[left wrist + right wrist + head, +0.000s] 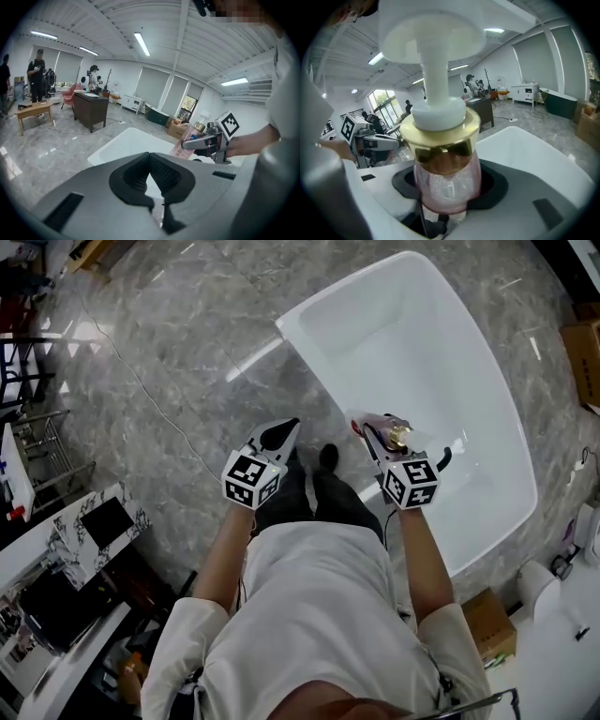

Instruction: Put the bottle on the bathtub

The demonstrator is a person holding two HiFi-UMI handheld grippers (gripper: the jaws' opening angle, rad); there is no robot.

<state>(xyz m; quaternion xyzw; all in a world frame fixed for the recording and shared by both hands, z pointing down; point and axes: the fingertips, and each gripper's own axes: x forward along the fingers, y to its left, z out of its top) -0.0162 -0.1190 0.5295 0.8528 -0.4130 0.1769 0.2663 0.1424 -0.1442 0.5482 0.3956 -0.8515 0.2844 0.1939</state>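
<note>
Bottle (447, 183) pinched in right gripper (377, 430) jaws, over bathtub (347, 289) rim at one o'clock; it likely lowers next. Left gripper (280, 435) jaws pressed together, empty.

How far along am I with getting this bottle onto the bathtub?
Done: the bottle is clamped in the right gripper. In hand: it is held over the bathtub at its near rim. Left: set it down there and release. The left gripper is shut and empty.

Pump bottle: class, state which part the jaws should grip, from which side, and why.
Grip the pump bottle by its pink body, just under the gold collar, from the side, as the right gripper does now. The body is broad and round; the thin white pump stem would likely slip or depress.
</note>
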